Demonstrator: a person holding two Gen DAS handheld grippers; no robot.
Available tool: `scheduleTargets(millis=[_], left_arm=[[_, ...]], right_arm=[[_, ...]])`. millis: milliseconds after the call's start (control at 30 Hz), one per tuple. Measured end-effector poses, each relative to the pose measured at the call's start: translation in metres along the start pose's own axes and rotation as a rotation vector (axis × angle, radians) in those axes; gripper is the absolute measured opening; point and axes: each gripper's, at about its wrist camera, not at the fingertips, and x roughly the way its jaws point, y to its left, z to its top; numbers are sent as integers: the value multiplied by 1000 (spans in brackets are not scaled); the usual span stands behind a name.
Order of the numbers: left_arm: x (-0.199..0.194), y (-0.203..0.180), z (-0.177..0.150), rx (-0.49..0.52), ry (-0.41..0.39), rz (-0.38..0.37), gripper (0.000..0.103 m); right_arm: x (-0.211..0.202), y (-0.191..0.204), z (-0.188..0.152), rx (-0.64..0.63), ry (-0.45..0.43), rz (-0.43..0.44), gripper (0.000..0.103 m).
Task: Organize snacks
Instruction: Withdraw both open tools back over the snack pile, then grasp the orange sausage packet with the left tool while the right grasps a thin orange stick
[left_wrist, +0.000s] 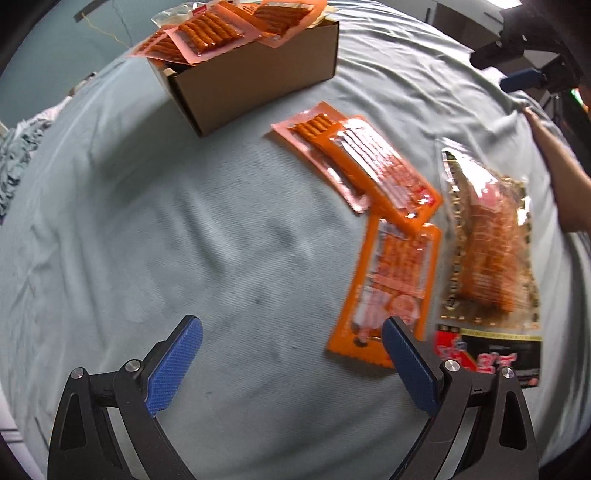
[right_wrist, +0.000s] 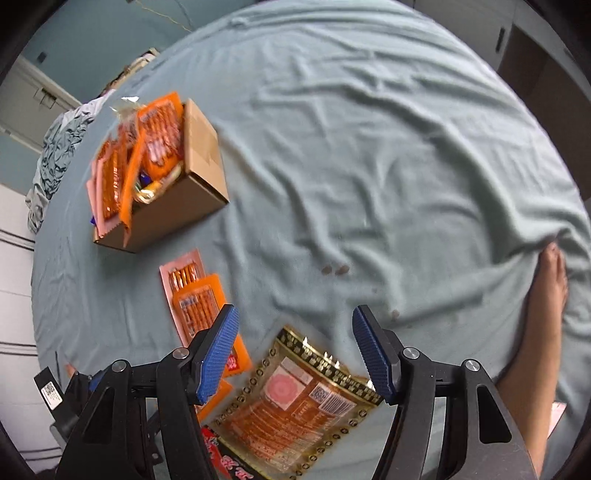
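A brown cardboard box stands on the bed sheet, stuffed with orange snack packs. Loose on the sheet lie a pink pack under an orange one, another orange pack, a gold-bordered pack and a red-and-black pack. My left gripper is open above bare sheet, its right finger over the orange pack's corner. My right gripper is open, hovering over the gold-bordered pack's top edge with nothing held.
The pale blue-green sheet is wrinkled. A person's bare leg and foot rest on it at the right edge. Crumpled cloth lies past the box. Two small brown spots mark the sheet.
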Motion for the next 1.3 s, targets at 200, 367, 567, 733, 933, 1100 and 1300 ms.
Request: scheduleTargets(millis=[200,367,567,733,933,1100,1300], left_arm=[[6,19,1,-36,22,-4,99],[15,25,1,-59,49,-11,99],[15,6,1,7,35,-36,99],[16,-22,0,110,28,-11,99],[23,-49,-1,170,32,-40,100],[36,-61,2,134,-8,-28,103],[45,-64,32,150,44,-64,95]], right_arm=[[27,-11,3,-52,86,-30,63],[69,-15,-3,-97,216,-40,63],[79,10,-8,-216,241,-60,63],[84,20,-9,-256,254,-62,63],[97,17,-16,-254,278,-64,63],[99,14,-17,-223,279,-55,63],[86,10,-7,-234,256,-46,63]])
